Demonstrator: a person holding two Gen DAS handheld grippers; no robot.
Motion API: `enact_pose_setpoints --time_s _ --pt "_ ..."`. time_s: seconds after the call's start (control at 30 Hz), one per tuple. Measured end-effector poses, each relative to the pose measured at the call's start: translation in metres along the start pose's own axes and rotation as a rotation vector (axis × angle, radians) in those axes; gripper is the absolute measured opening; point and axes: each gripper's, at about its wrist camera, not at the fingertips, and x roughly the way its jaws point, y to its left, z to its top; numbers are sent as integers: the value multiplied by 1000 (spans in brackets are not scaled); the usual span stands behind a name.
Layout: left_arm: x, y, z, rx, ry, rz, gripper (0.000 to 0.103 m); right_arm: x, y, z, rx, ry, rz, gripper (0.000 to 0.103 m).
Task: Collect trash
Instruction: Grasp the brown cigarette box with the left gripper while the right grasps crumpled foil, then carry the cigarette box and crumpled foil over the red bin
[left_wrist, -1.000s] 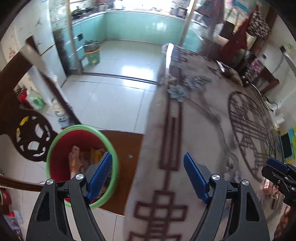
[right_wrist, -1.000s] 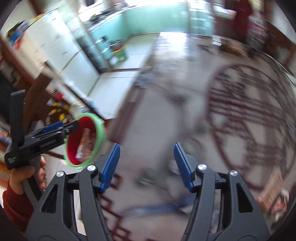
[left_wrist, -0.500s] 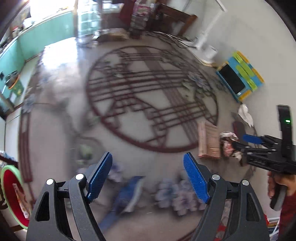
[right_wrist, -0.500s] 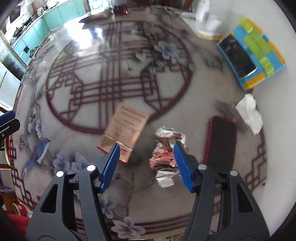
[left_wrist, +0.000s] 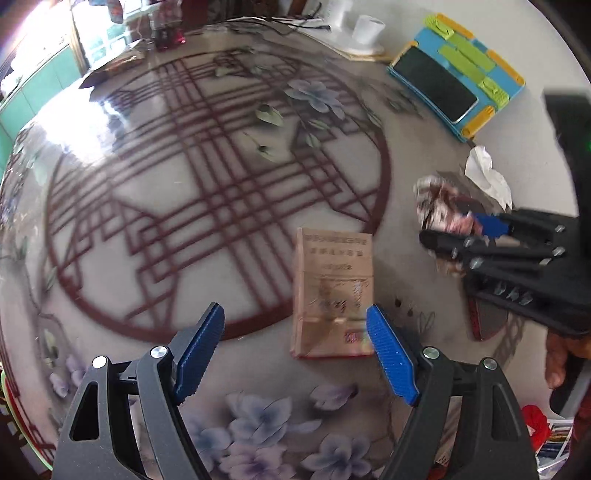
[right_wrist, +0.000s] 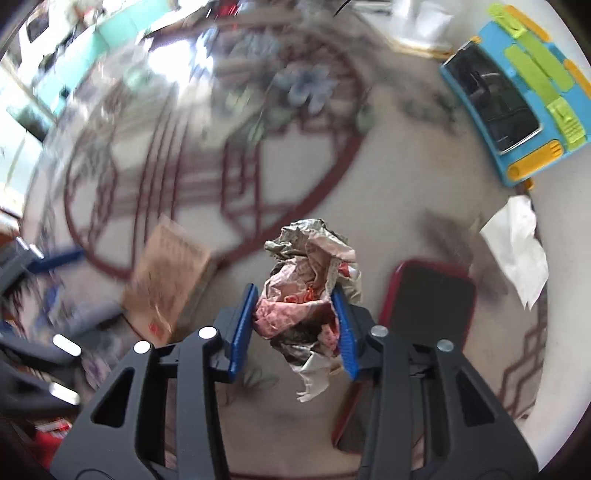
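Observation:
My right gripper is shut on a crumpled pink and silver wrapper above the patterned table; it also shows in the left wrist view, held by the right gripper. A flat brown paper packet lies on the table between the open, empty jaws of my left gripper; it shows blurred in the right wrist view. A crumpled white tissue lies at the right, also seen in the left wrist view.
A red-cased phone lies flat beside the wrapper. A blue and yellow toy holder with a phone sits at the far right. A white cup stands at the back. The green rim of the red bin shows at the lower left.
Both grippers swung from the bin side to the table's right part. My right gripper closed on the crumpled wrapper. My left gripper moved over the brown packet.

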Motion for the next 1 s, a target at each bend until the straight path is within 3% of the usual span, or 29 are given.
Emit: enact_pose_setpoints --time_s 0.2,0.23,0.3,0.4,0.73,1.0 --pt "29 -26 14 42 25 26 75 -18 -14 15 82 -76 62 40" --pt "33 -29 14 51 26 39 73 -18 -16 17 86 -78 69 41" --pt "41 -30 13 67 32 59 51 -20 -14 18 87 -82 81 41" --pt "36 -28 9 81 7 67 51 -23 -13 19 83 -84 97 41" --pt "-45 36 8 -98 -144 108 51 -39 32 35 32 -132 160 41" --pt "-95 84 -3 -186 -248 163 51 -59 85 47 -41 -175 194 41"
